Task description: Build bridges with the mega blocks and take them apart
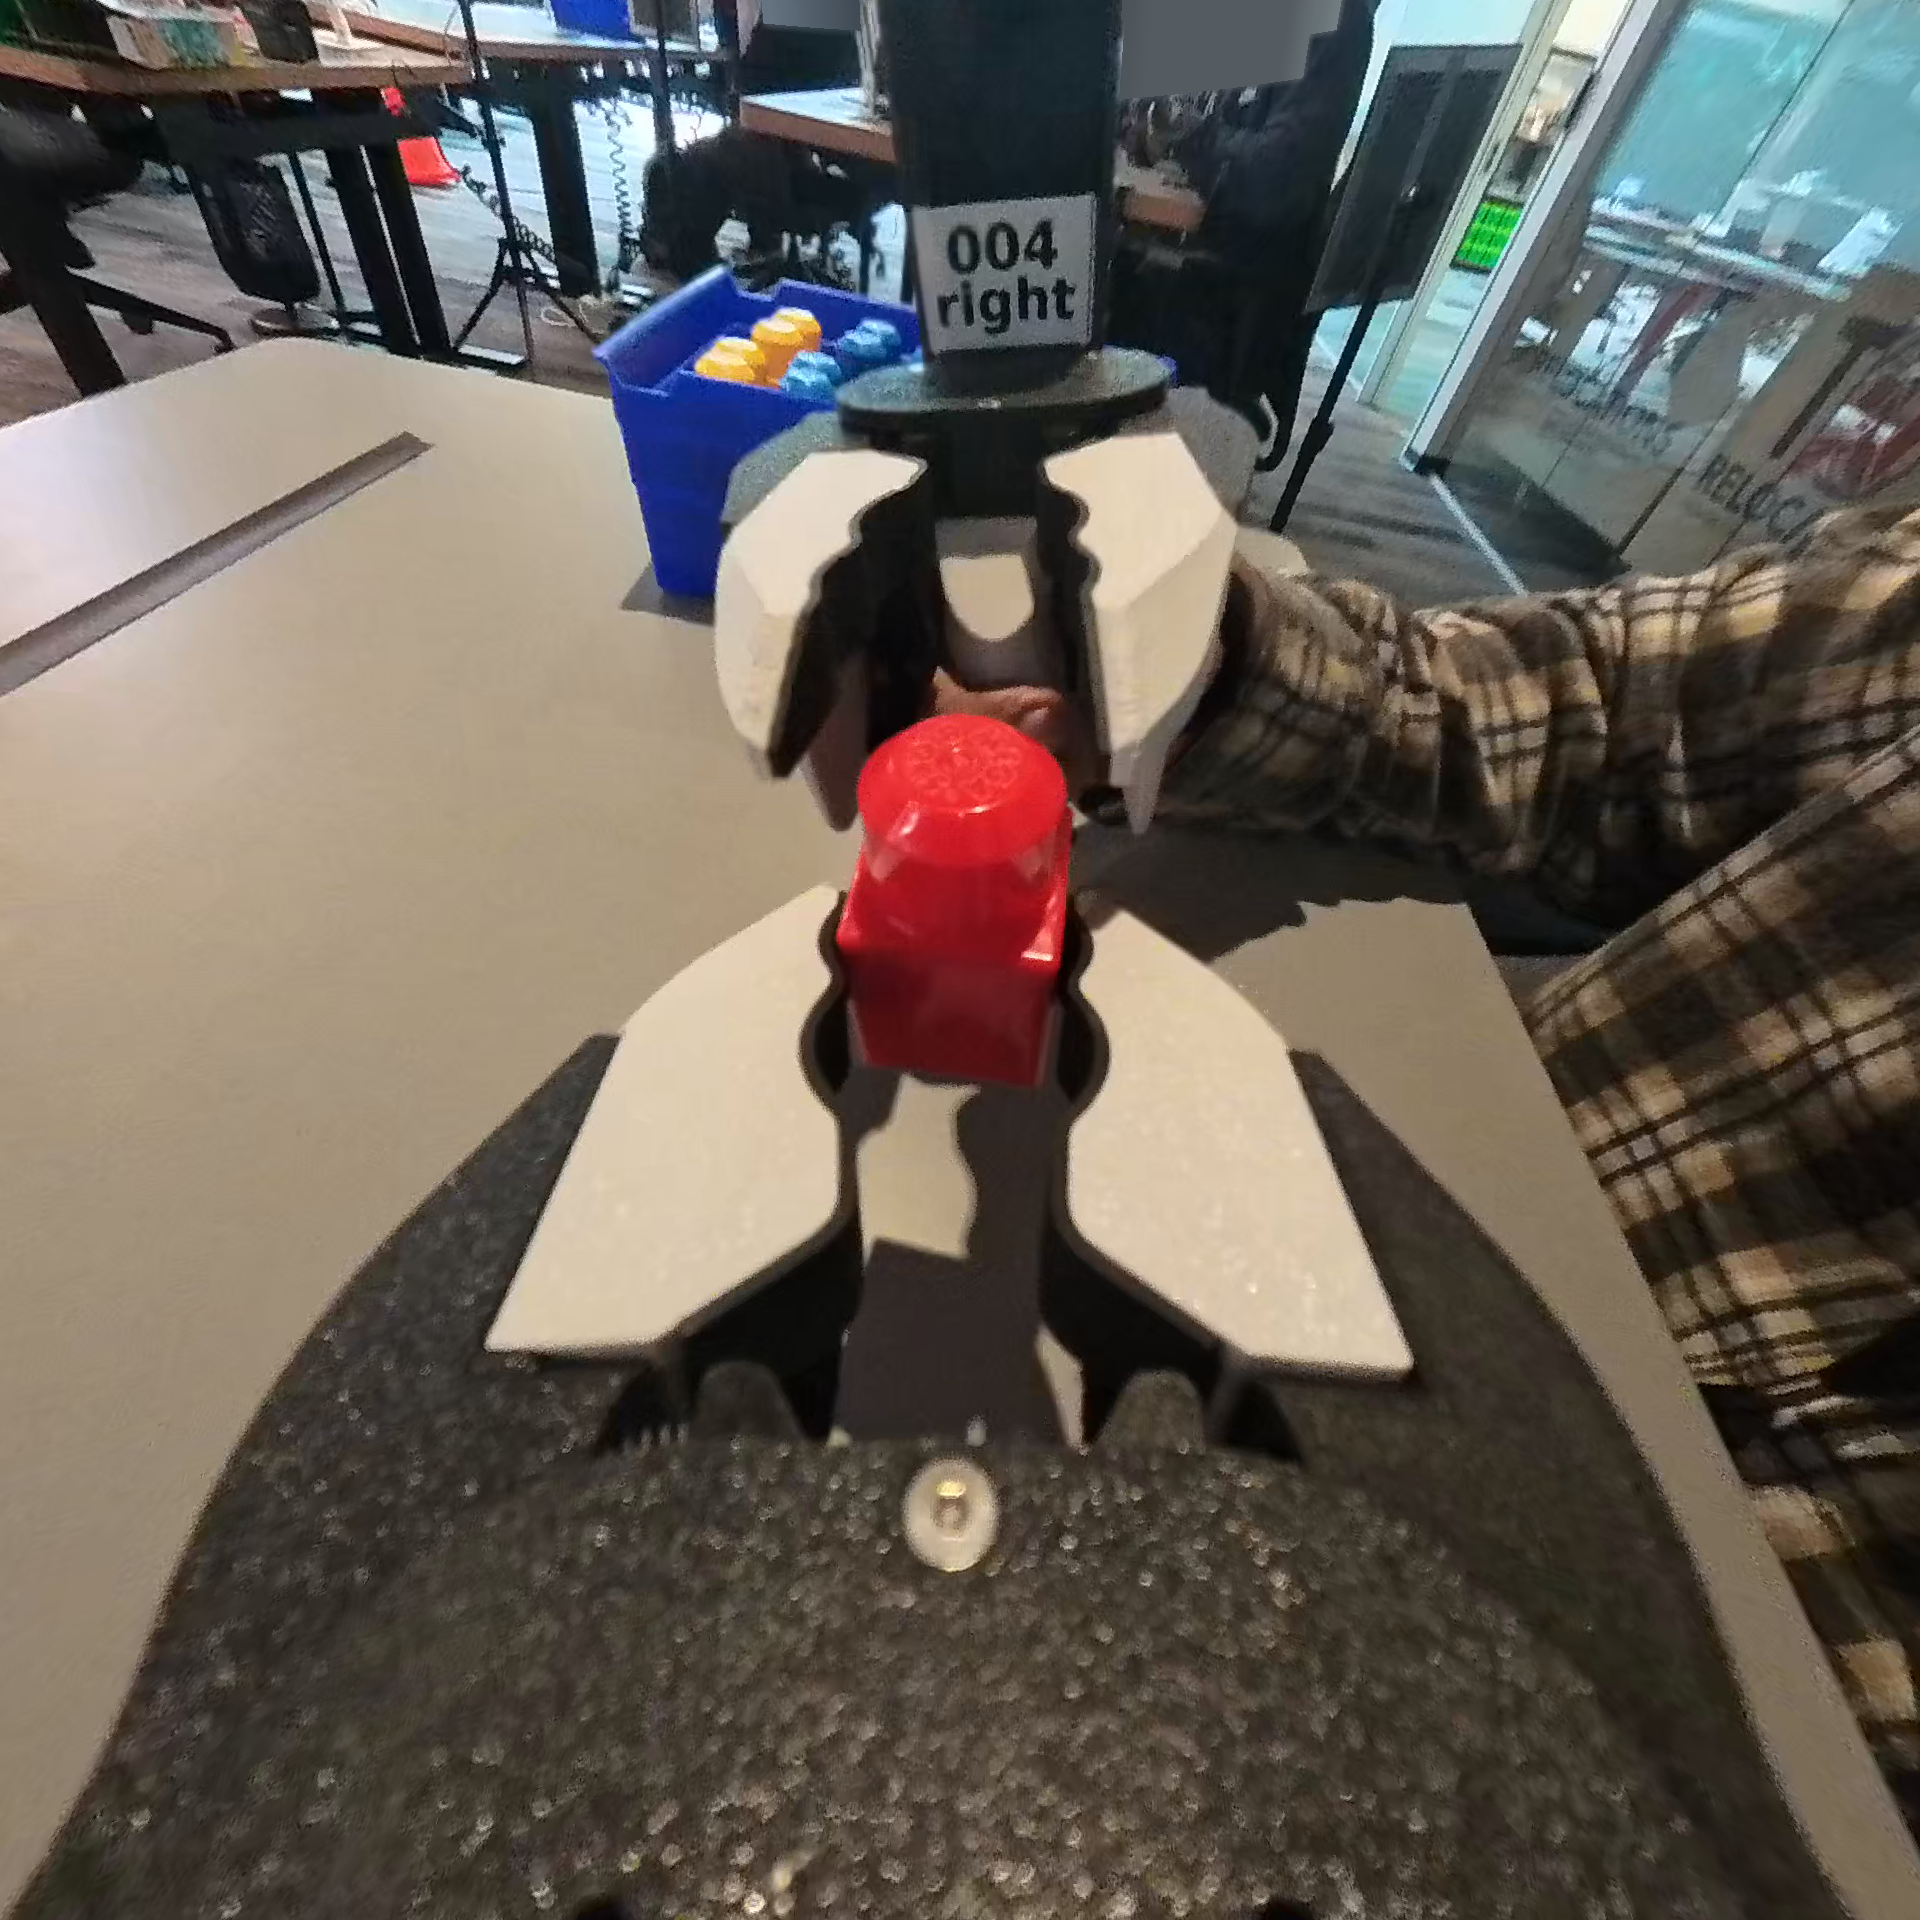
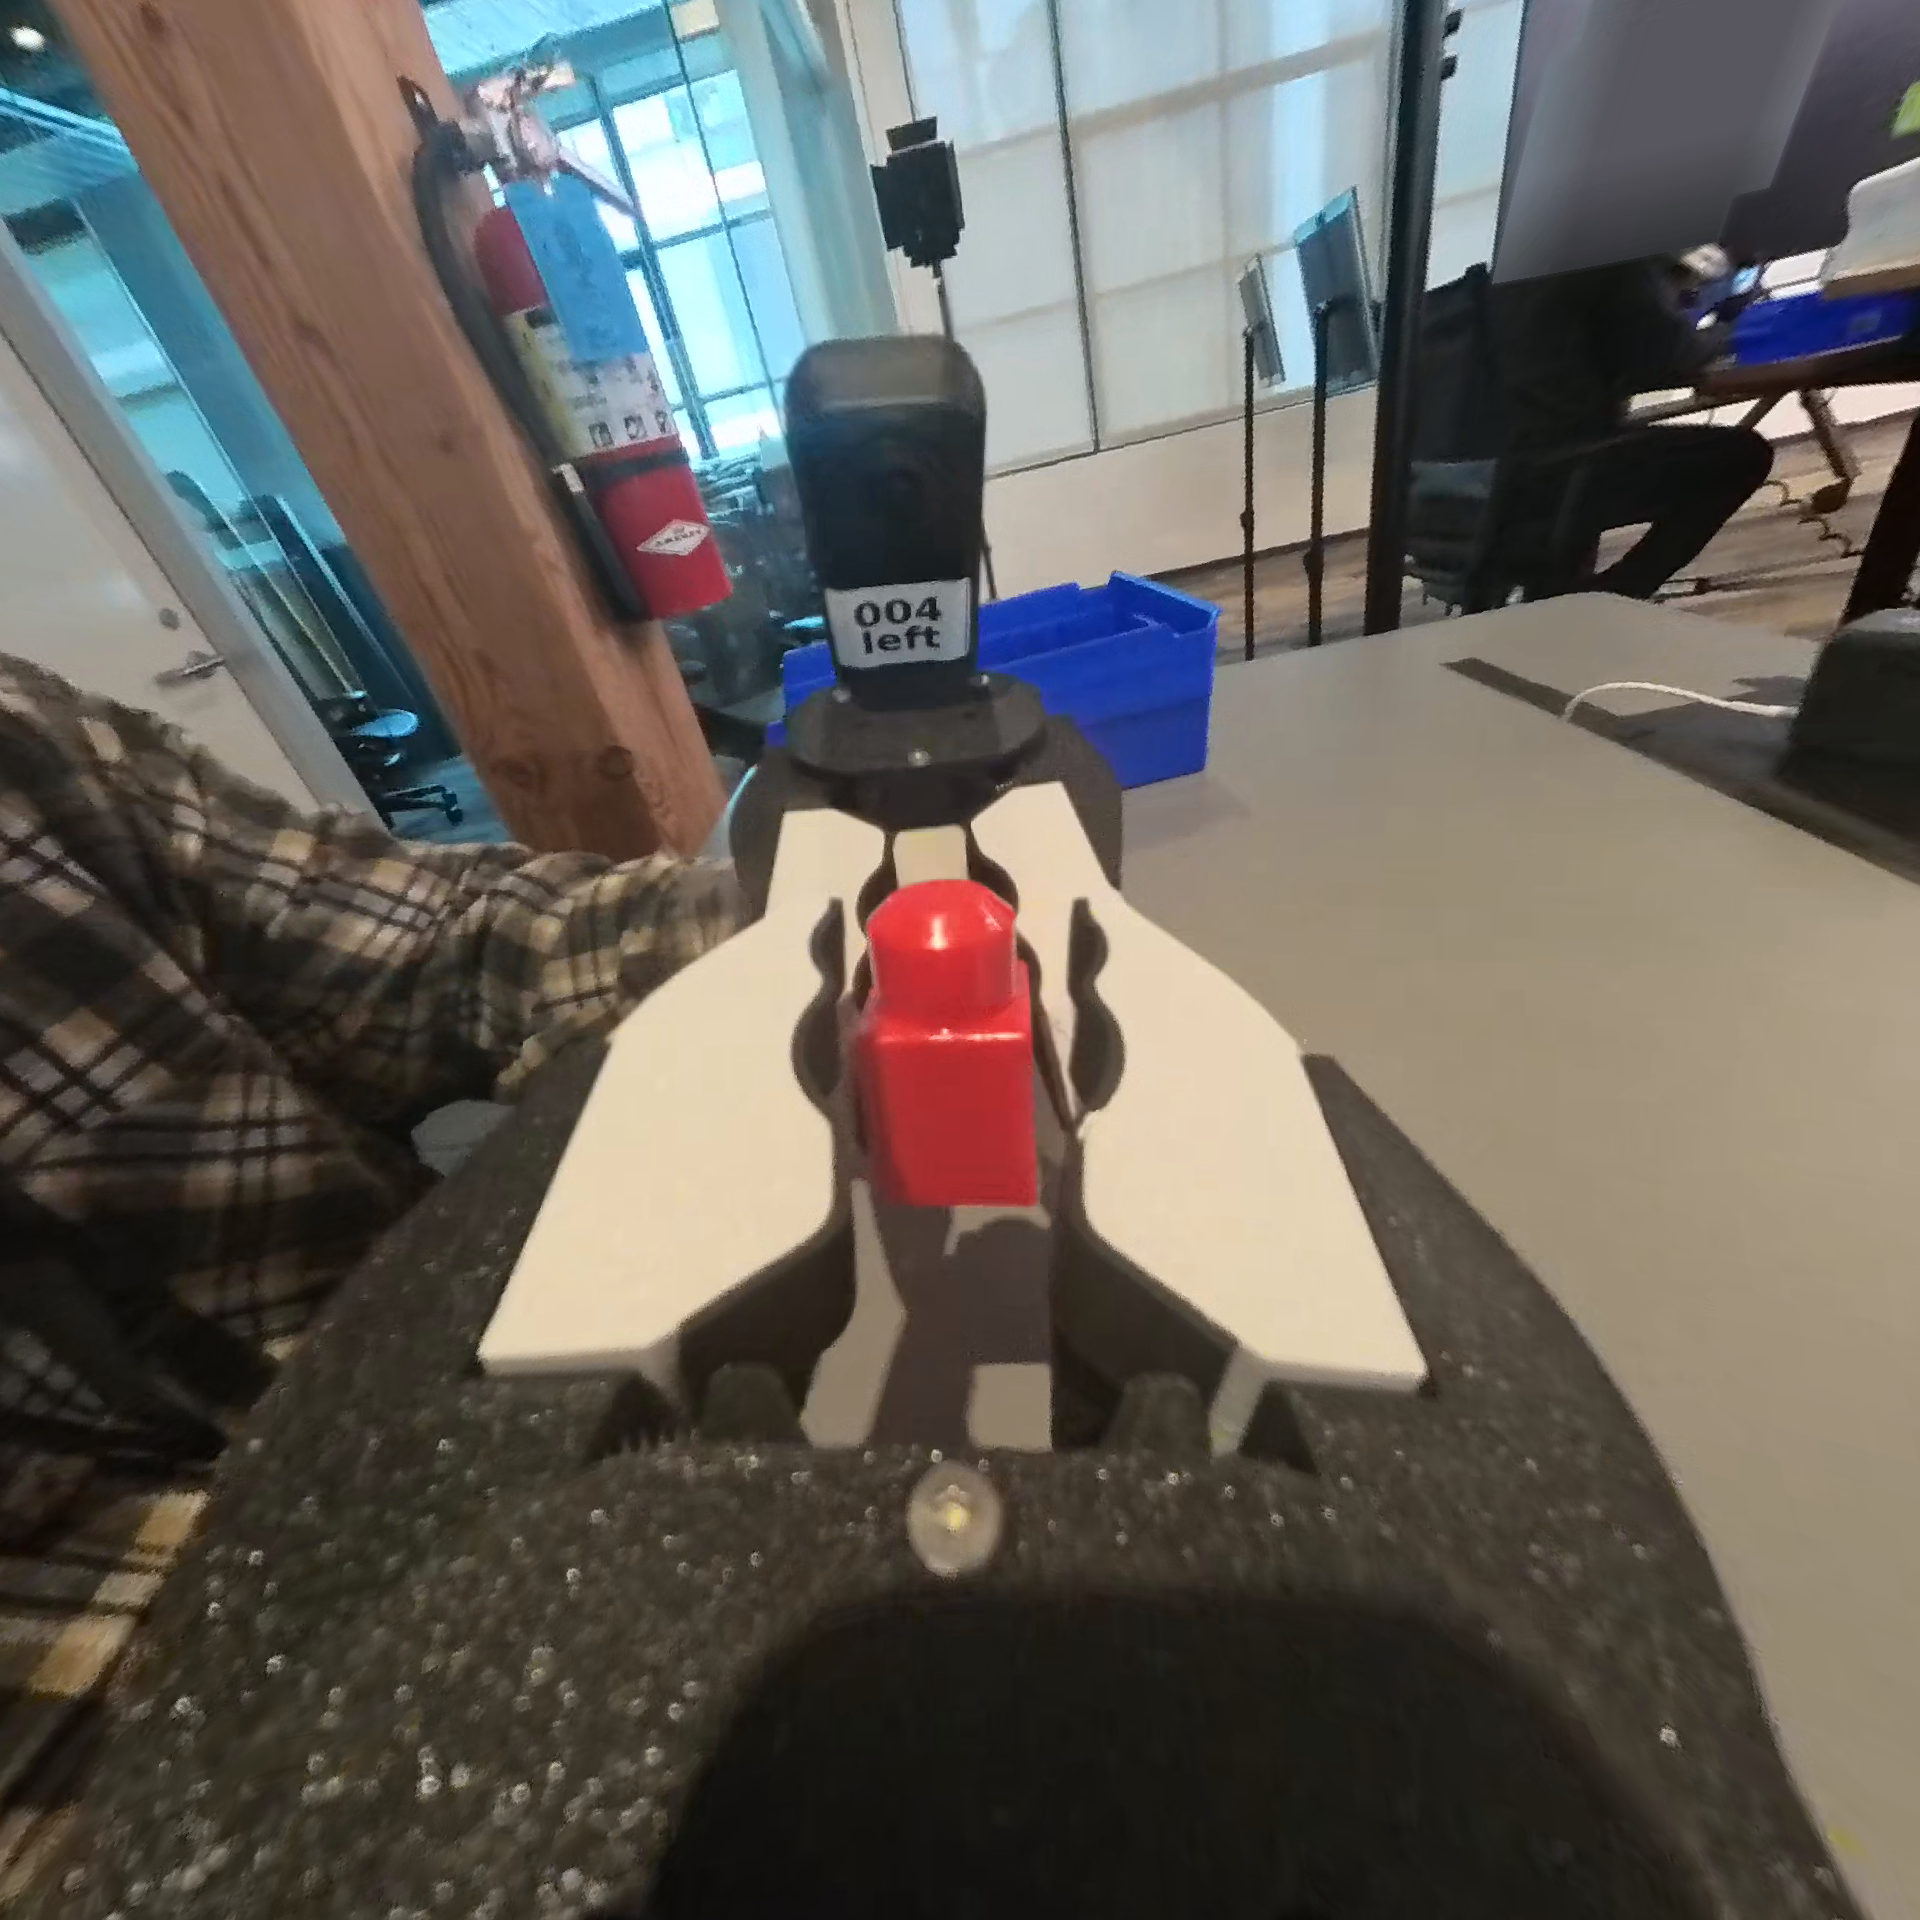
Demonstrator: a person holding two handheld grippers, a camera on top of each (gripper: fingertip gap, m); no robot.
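Note:
A red one-stud mega block [image 1: 951, 966] stands upright between the fingertips of my left gripper [image 1: 956, 914], which is shut on its body just above the grey table [image 1: 364, 831]. My right gripper [image 1: 971, 779] faces the left one from the far side, tilted down, with its jaws apart on either side of the block's stud. In the right wrist view the same red block [image 2: 945, 1101] sits between the right gripper's [image 2: 951, 925] fingers with a small gap on each side. The block's underside is hidden.
A blue bin [image 1: 675, 457] holding yellow and blue blocks stands on the table behind the right gripper. Another blue bin [image 2: 1132, 686] stands behind the left gripper. Plaid sleeves [image 1: 1558, 707] reach in from the table's right edge. A dark device with a white cable [image 2: 1849, 707] sits far right. About 4 centimetres separates my left fingertips from my right.

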